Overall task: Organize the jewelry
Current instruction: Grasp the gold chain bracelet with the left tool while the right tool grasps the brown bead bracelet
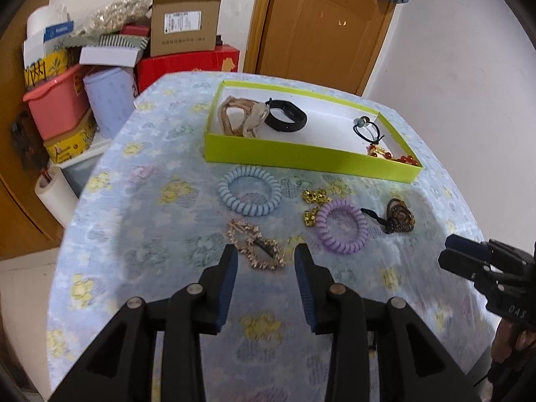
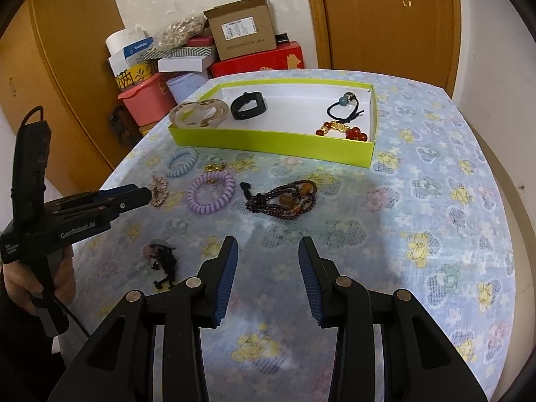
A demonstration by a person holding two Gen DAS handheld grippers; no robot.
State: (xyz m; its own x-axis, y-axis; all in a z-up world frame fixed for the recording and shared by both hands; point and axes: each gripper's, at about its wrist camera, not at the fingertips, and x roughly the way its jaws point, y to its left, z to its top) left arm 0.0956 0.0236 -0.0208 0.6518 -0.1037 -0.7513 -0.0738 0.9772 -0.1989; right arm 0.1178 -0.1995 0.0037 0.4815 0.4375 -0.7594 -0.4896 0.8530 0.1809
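Jewelry lies on your worktop (image 1: 110, 201) with its flowery blue cloth: a spiky gold chain bracelet (image 1: 256, 249), a light blue coil hair tie (image 1: 249, 191) and a purple coil hair tie (image 1: 341, 226). Your left hand-held gripper (image 1: 266, 256) is half open and empty, just over the gold bracelet. Your right hand-held gripper (image 2: 268, 251) is half open and empty too. The lime green cardboard box (image 1: 301, 157) holds more pieces.

White wall (image 1: 452, 50), brown door (image 1: 318, 23)

A home room: wooden door (image 2: 388, 16), stacked boxes (image 1: 187, 23), flowered tablecloth (image 2: 435, 201).
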